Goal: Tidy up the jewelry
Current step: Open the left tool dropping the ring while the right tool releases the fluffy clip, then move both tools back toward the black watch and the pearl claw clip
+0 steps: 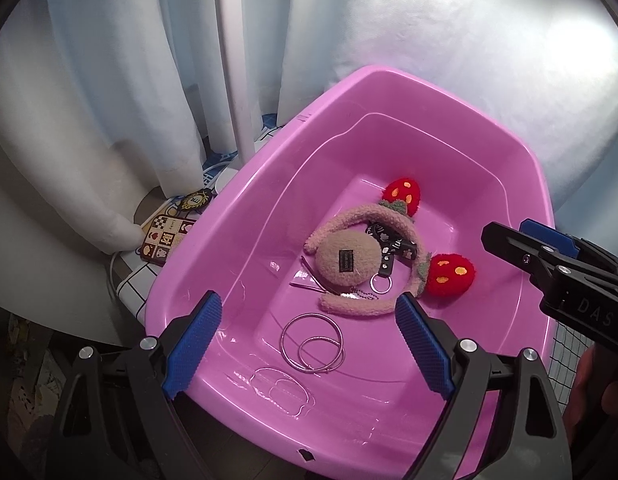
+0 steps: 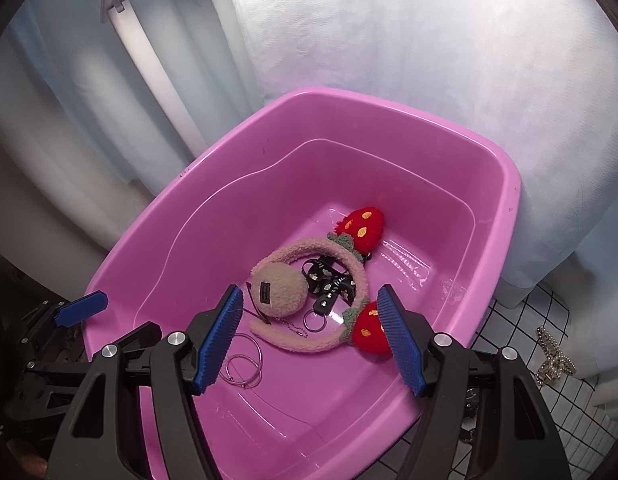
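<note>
A pink plastic tub point(image 1: 229, 208) point(image 2: 505, 248) holds the jewelry. In it lie a fuzzy pink headband point(image 1: 361, 308) point(image 2: 309, 344) with two red strawberries point(image 1: 449, 276), a beige plush disc point(image 1: 349, 260) point(image 2: 279, 292), a black studded strap with a key ring point(image 1: 389, 248), two silver hoops point(image 1: 313, 340) point(image 2: 245, 364) and thin hairpins point(image 1: 309, 280). My left gripper point(image 1: 309, 344) hangs open above the tub's near part, with nothing between its fingers. My right gripper point(image 2: 311, 338) point(image 1: 509, 232) is open too, over the tub's near right, and holds nothing.
White curtains and a white pole point(image 1: 233, 80) stand behind the tub. Left of it lie a patterned card point(image 1: 169, 236) and a black-gold badge point(image 1: 195, 200). To the right, a rhinestone chain point(image 2: 555, 360) rests on a checked cloth point(image 2: 521, 320).
</note>
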{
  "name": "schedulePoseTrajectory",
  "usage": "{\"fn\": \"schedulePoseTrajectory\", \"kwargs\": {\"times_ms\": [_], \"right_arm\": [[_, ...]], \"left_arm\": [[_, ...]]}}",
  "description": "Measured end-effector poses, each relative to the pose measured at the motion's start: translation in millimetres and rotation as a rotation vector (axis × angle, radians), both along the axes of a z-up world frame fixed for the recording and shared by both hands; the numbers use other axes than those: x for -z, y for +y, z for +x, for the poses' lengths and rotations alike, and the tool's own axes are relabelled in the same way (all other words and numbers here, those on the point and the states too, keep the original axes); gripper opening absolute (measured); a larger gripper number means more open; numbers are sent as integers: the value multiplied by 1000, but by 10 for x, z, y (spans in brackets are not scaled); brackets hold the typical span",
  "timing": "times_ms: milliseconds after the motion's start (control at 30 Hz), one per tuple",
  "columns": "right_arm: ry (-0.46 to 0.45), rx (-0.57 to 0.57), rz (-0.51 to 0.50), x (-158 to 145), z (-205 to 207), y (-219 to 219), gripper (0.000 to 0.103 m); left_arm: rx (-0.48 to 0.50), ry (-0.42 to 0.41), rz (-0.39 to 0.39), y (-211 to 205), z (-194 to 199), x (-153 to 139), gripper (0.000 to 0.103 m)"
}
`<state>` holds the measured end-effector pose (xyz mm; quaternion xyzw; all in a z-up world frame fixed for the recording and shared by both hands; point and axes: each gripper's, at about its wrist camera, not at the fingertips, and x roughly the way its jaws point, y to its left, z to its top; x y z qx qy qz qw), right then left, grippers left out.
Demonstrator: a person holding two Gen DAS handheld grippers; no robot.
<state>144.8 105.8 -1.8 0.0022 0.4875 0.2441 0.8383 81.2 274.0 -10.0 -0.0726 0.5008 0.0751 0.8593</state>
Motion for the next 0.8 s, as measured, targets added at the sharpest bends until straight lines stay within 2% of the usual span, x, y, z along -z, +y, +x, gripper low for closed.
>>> {"fn": "schedulePoseTrajectory", "kwargs": {"times_ms": [200,400,467,533,800], "right_arm": [[-43,3,21,-113,-149,-150,67],[-133,-4,48,-290,-460,-536,67],[-163,11,53,-328,-593,-738,72],[-183,38,54,-334,-701,-986,72],[-192,171,0,-139,-967,-2231,74]], "left_arm": [[-9,-41,25,-27,-60,-90,91],[-16,-119,45,-163,-181,-270,94],[-6,-152,58,-265,-225,-364,94],[5,-188,61,-403,-278,-469,96],[72,-291,-10,-1204,-560,-728,97]]}}
